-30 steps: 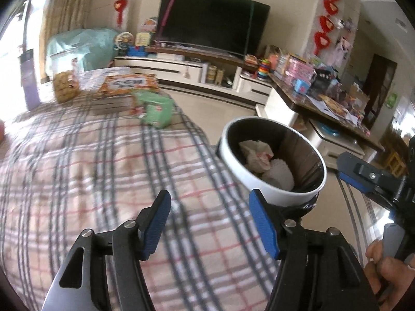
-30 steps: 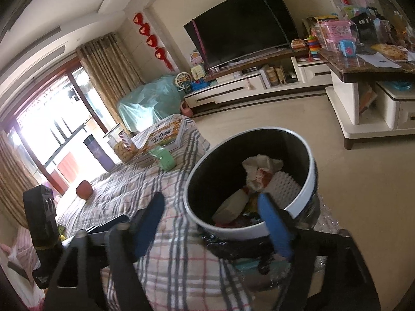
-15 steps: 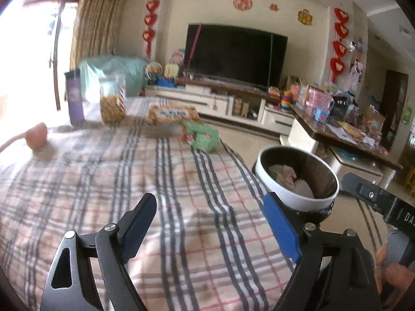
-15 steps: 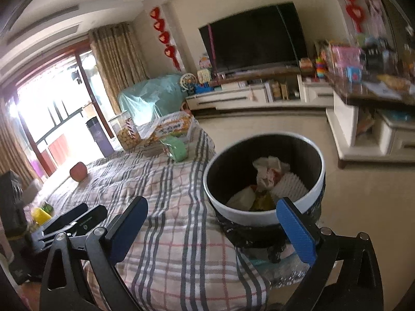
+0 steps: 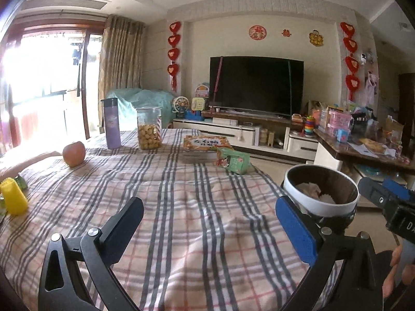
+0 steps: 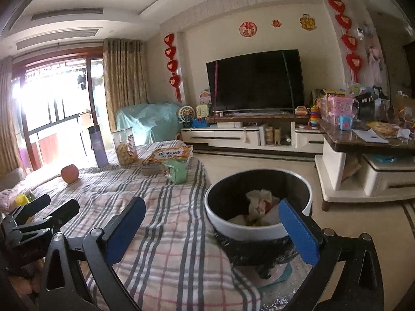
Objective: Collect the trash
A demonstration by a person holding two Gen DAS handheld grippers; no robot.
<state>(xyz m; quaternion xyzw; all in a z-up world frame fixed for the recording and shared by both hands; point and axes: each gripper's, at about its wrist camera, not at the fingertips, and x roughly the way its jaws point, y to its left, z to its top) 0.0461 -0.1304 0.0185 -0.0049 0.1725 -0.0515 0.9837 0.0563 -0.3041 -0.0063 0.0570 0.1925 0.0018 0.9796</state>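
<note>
Plaid cloth is covering the tabletop (image 5: pixel 181 207), soft and rumpled, and more of it is showing than a second ago, since both views are swinging off the bin toward the room. Nearest, the left gripper (image 5: pixel 207 230) and right gripper (image 6: pixel 210 229) are opening wide, jaws further apart than before and nothing between them, while the round white-rimmed trash bin (image 6: pixel 259 230) is standing just off the cloth's right edge, holding crumpled paper (image 6: pixel 259 202). Farther on, an apple (image 5: pixel 74 153), purple bottle (image 5: pixel 112 123) and clear cookie jar (image 5: pixel 149 128) are lining the far edge, leaving the middle bare.
</note>
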